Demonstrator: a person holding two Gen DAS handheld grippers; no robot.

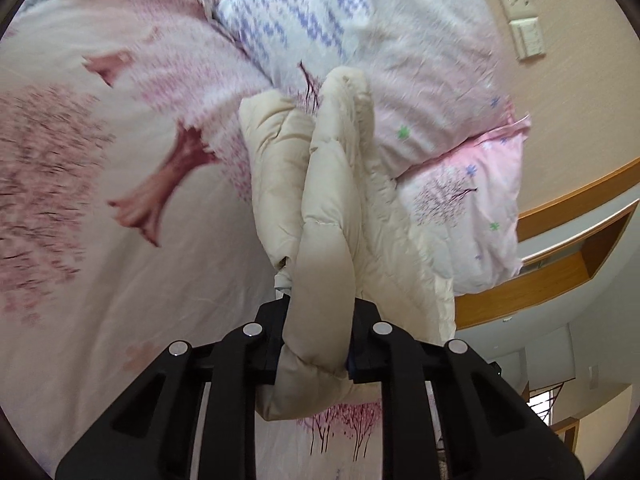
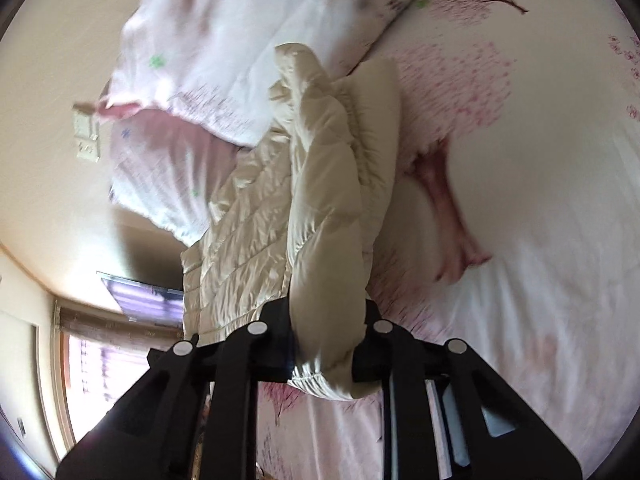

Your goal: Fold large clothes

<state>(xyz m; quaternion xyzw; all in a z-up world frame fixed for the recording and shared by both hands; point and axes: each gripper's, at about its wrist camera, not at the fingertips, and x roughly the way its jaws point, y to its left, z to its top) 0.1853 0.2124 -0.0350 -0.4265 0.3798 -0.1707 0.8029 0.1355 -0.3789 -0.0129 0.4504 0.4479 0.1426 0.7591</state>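
Left wrist: cream quilted jacket point(image 1: 320, 184), bunched between fingers point(image 1: 276, 344).

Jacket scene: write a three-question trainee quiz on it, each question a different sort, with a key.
1. True or false: both the left gripper and the right gripper are shut on the jacket.
2. Multiple choice: what does the jacket hang over? A) a wooden floor B) a bed with a pink tree print C) a metal rack
3. Fill in: past the jacket lie two printed ____, stacked by the wall.

Key
1. True: padded cream cloth is pinched between the jaws in each wrist view.
2. B
3. pillows
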